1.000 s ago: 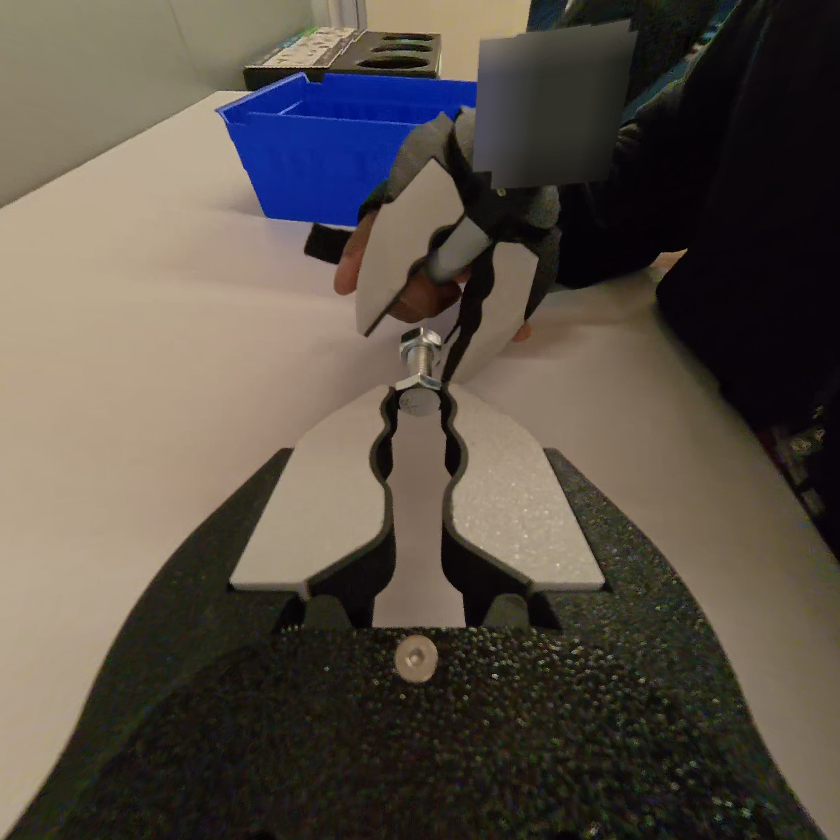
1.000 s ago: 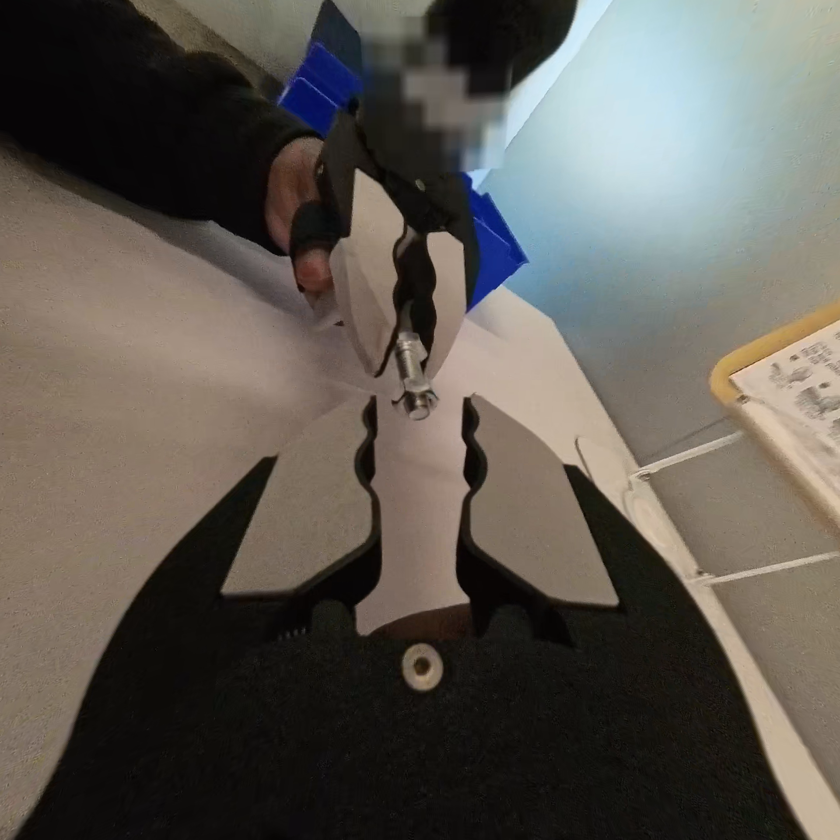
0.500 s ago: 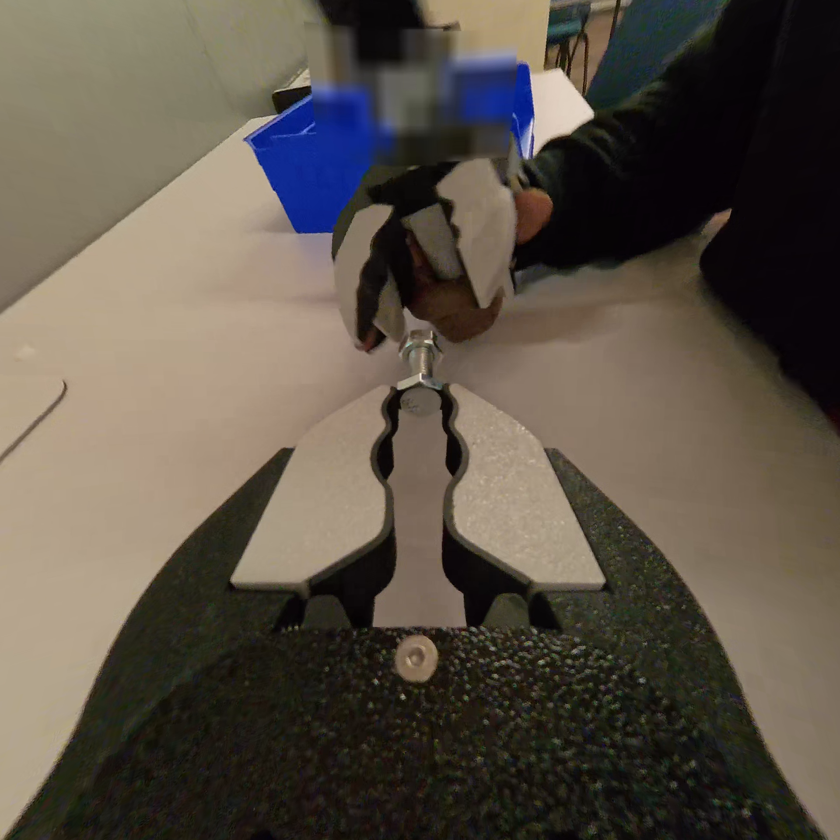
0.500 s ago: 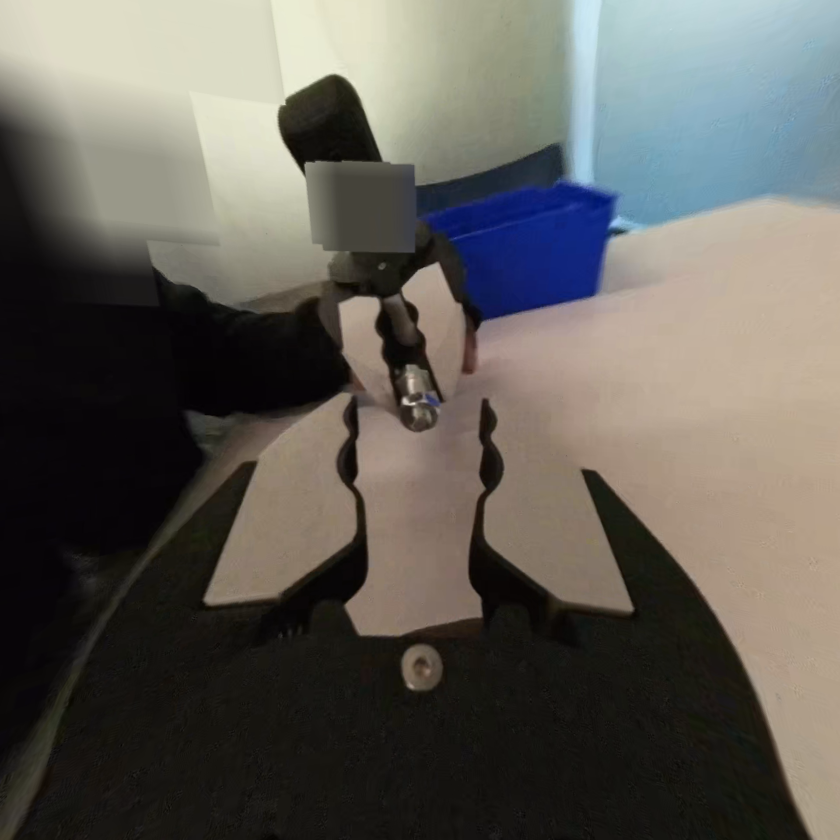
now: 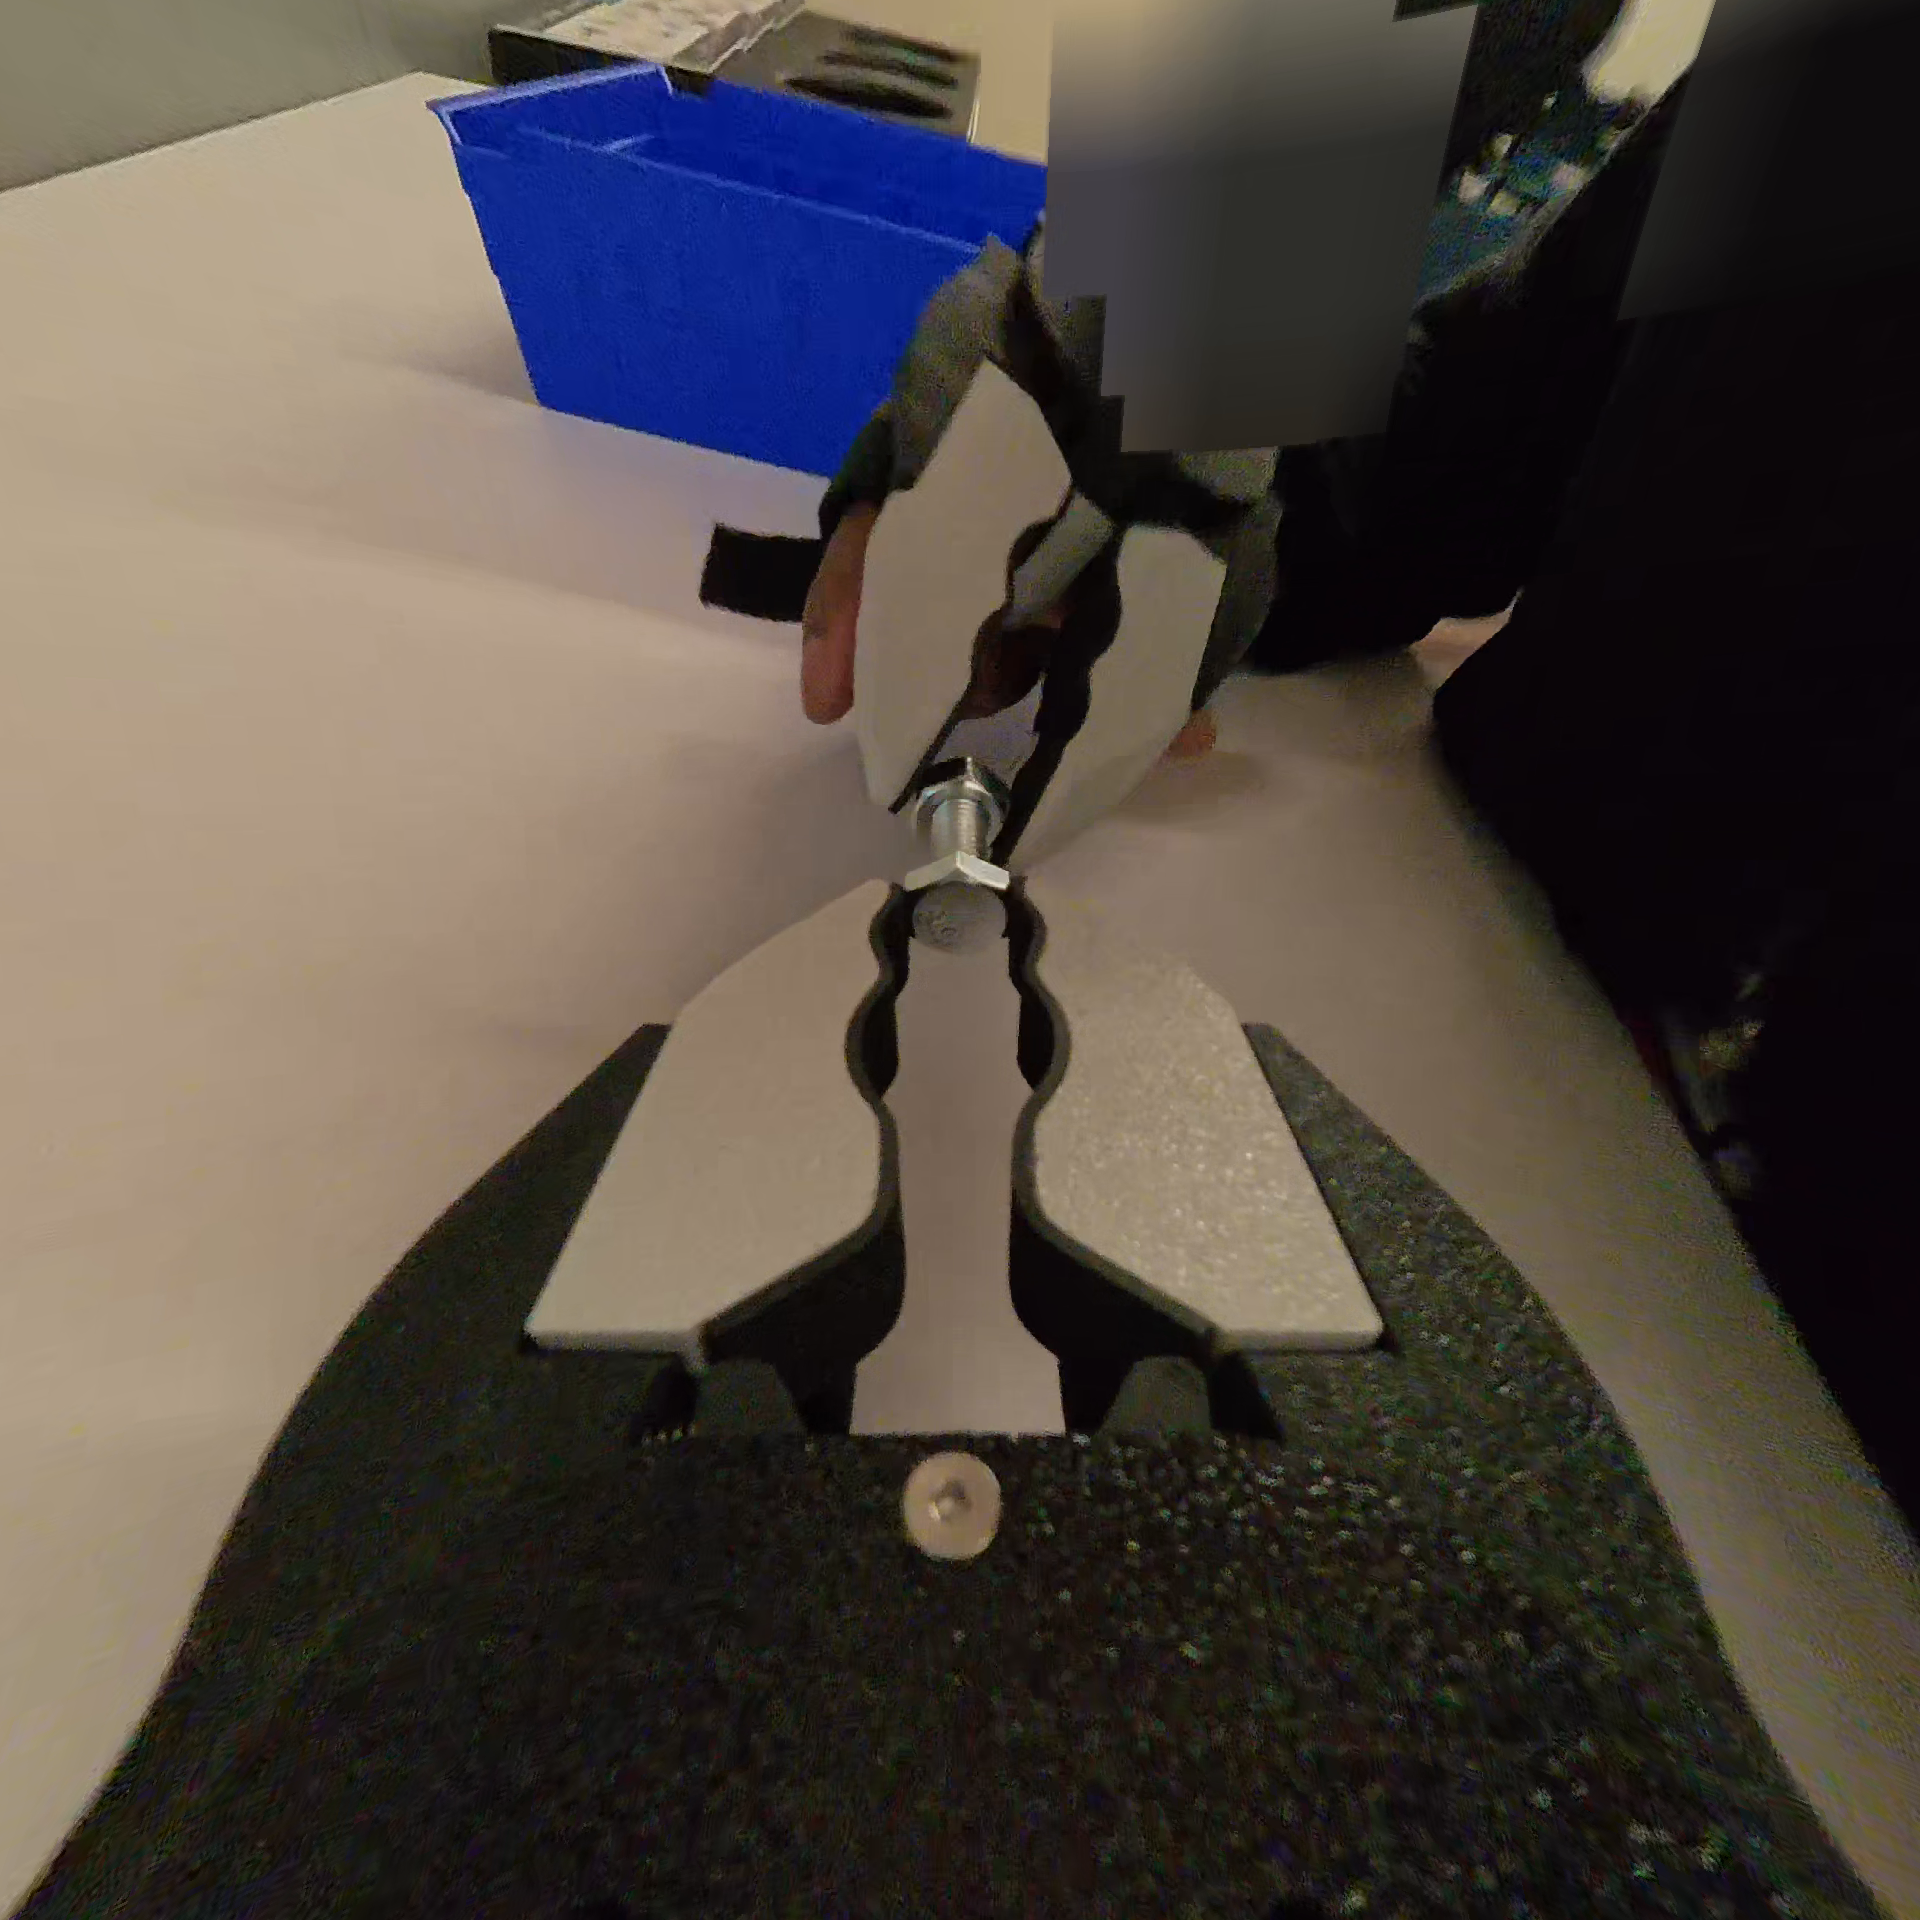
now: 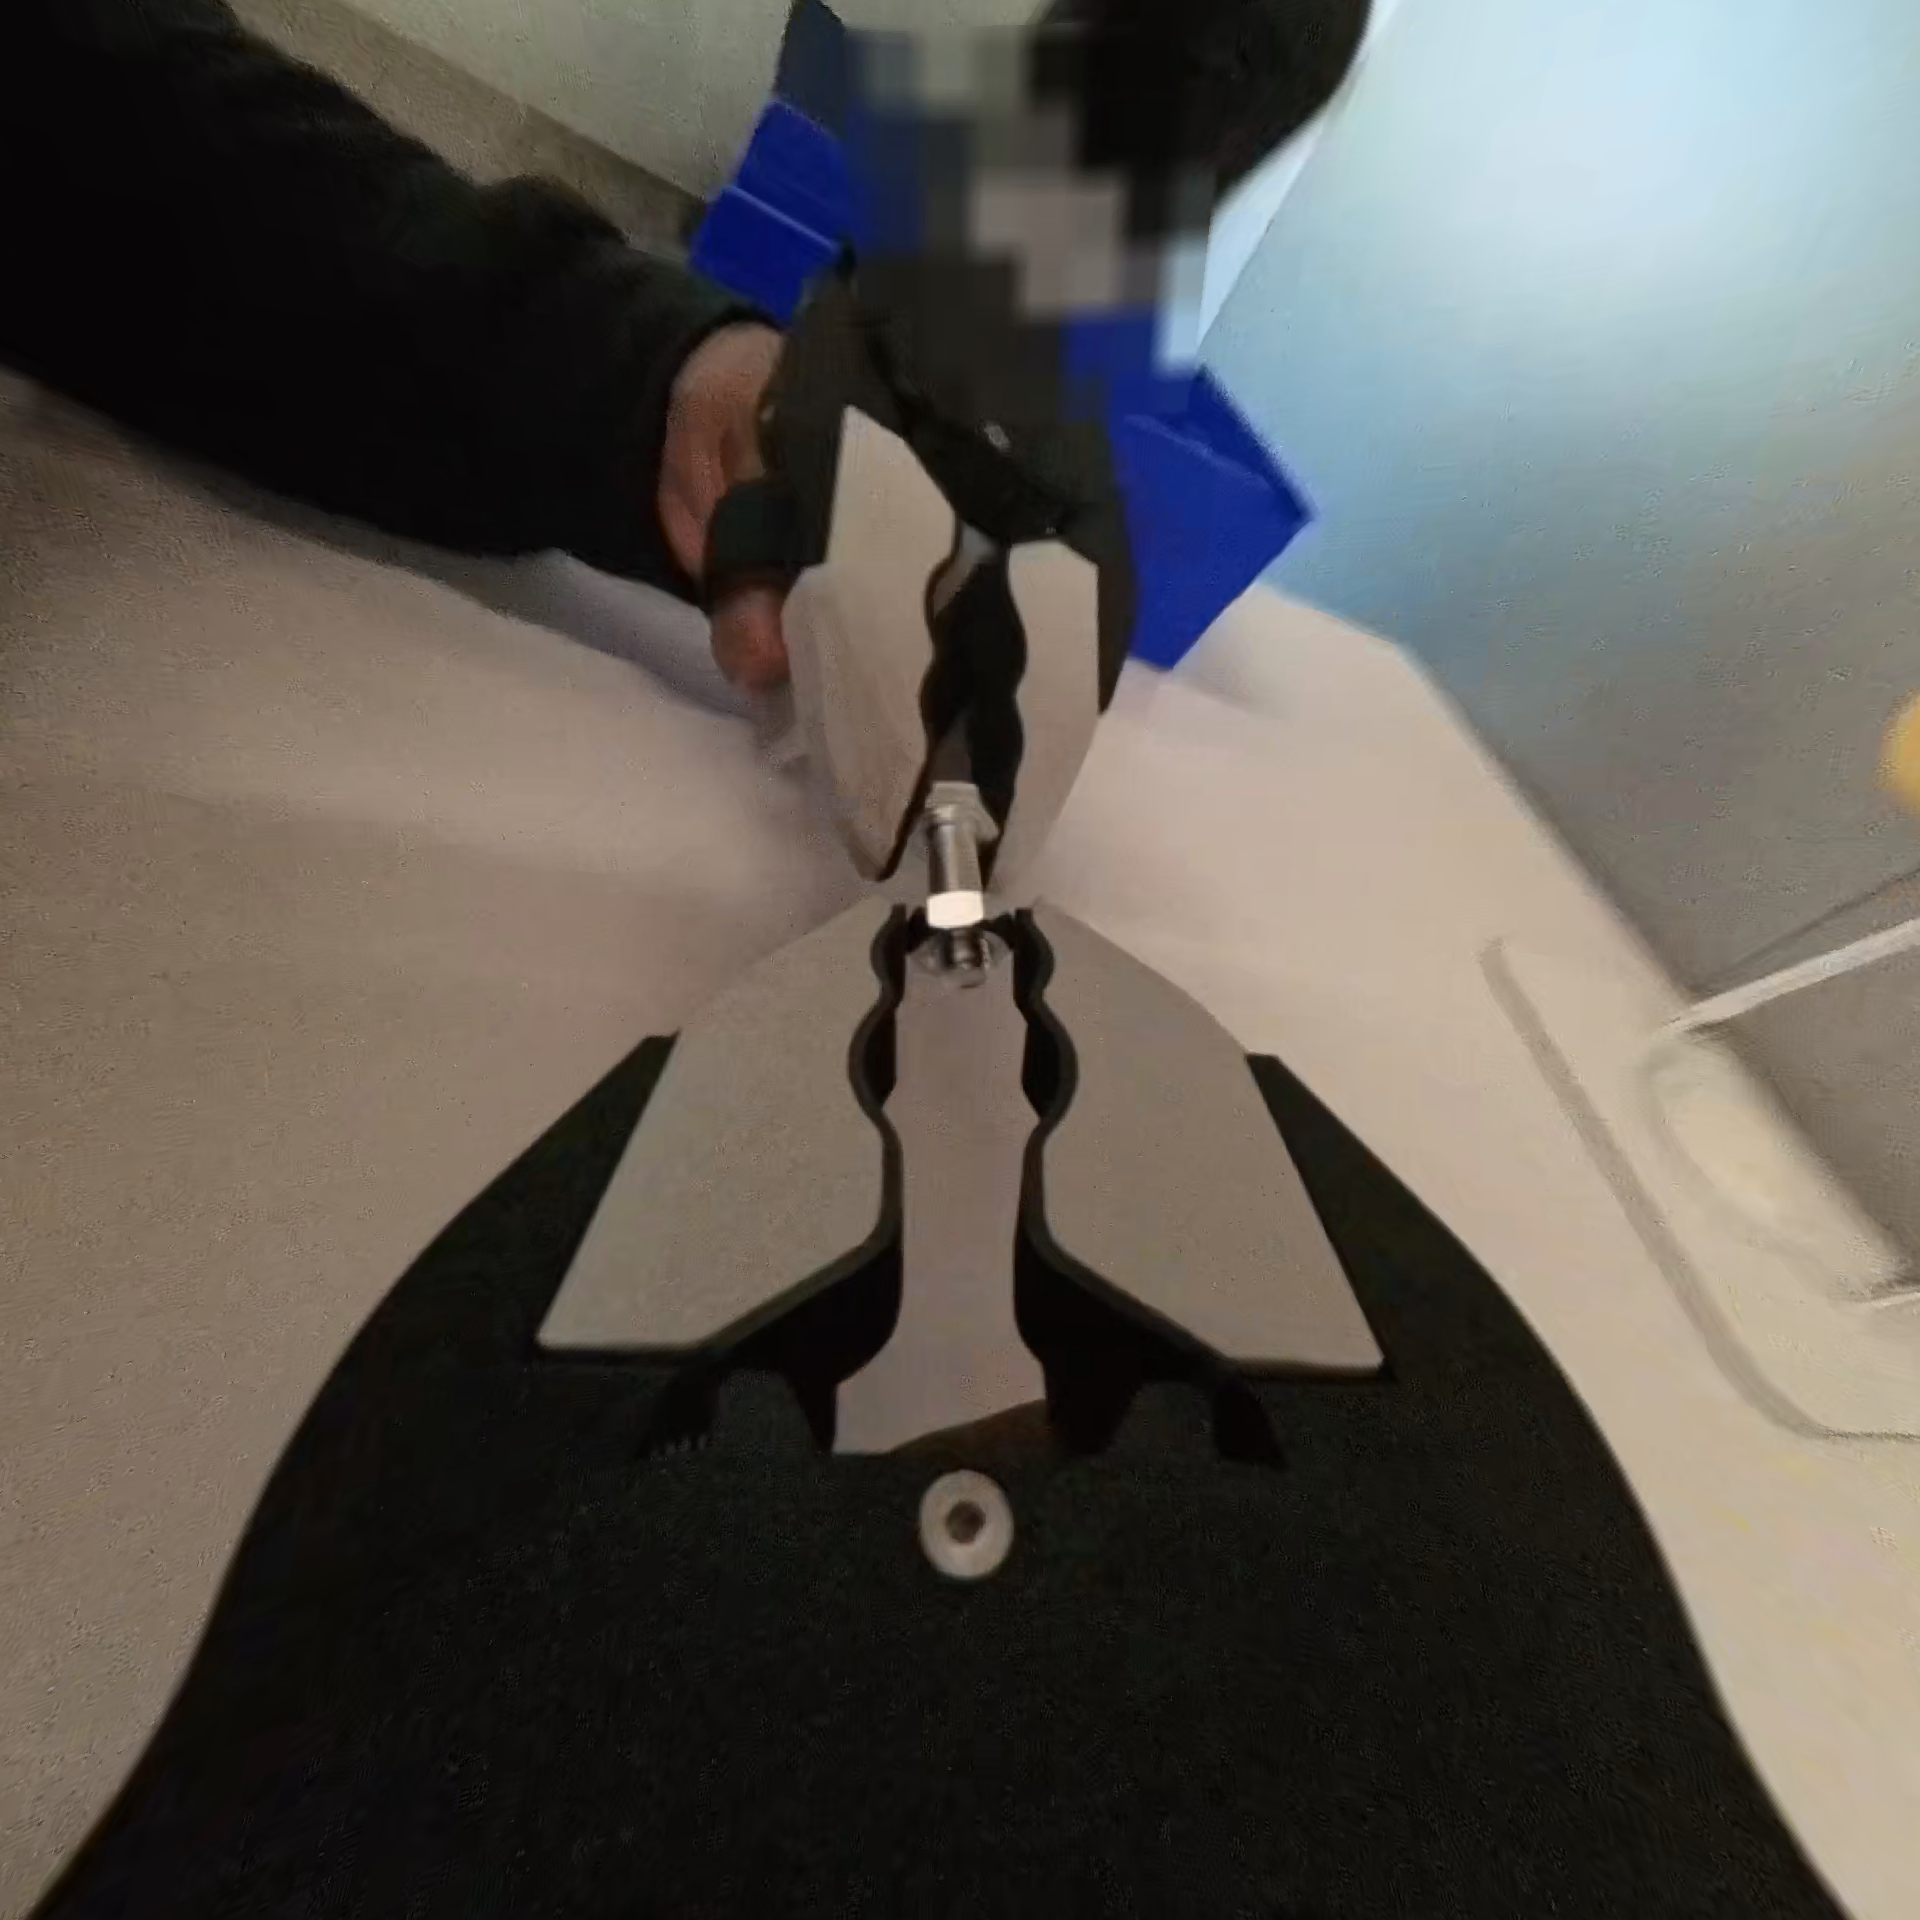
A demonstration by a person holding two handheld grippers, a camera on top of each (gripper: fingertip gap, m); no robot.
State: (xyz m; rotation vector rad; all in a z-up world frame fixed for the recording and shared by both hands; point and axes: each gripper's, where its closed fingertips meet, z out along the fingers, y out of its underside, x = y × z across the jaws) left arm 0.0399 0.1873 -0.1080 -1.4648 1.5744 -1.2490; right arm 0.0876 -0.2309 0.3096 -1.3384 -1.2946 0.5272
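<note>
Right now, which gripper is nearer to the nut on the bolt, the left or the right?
Right. The right gripper has its fingertips closed on the nut. The left gripper clamps the bolt head at the opposite end of the threaded shaft.

Nothing I can read from where I hold my tongs.

The flat box [image 5: 665, 36] behind the blue bin [image 5: 727, 281], at the far edge of the counter [image 5: 260, 675], carries a printed panel on its top, but the print is too small and too blurred for me to make out. The head of the bolt [image 5: 951, 920] shows faint stamped marks, also unreadable. In my right wrist view everything past the tips is smeared, and no lettering shows there.
</note>
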